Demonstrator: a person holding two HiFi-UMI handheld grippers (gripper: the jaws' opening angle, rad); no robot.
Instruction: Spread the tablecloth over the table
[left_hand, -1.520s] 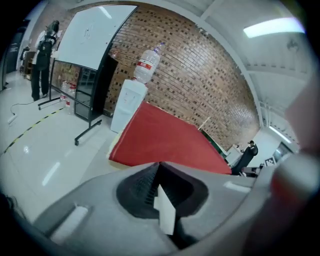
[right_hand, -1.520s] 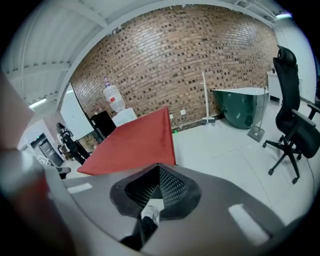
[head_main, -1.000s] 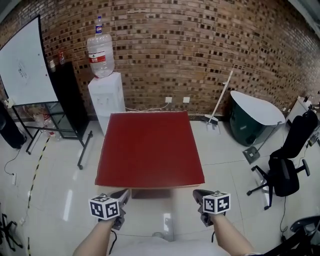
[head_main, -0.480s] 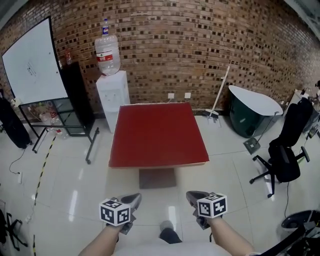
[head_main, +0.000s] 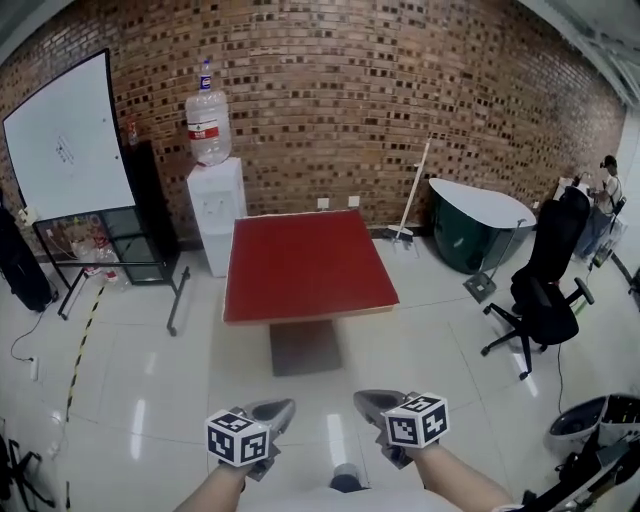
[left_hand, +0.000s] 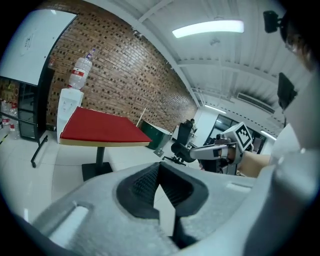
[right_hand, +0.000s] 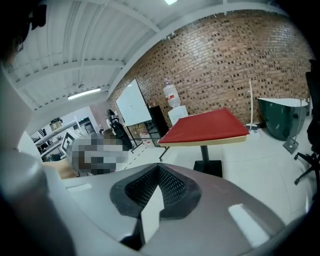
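The red tablecloth (head_main: 305, 265) lies flat over the square table and covers its top, with the cloth's edge along the table's near edge (head_main: 310, 316). Both grippers hover over the floor, well short of the table. In the head view my left gripper (head_main: 283, 408) is at the bottom left and my right gripper (head_main: 362, 398) at the bottom right. Each is shut with nothing between its jaws. The left gripper view shows the cloth (left_hand: 100, 127) beyond the shut left gripper (left_hand: 159, 167). The right gripper view shows the cloth (right_hand: 207, 126) beyond the shut right gripper (right_hand: 159, 171).
A water dispenser (head_main: 215, 210) stands against the brick wall behind the table, with a whiteboard (head_main: 65, 150) and a glass rack (head_main: 100, 240) to the left. At the right are a broom (head_main: 410, 195), a dark green tub (head_main: 470, 235) and a black office chair (head_main: 535, 290). The table's pedestal base (head_main: 303, 347) rests on white tiles.
Both grippers have drawn back from the table's near edge, and the table now lies farther off with open floor between. The jaws stay shut.
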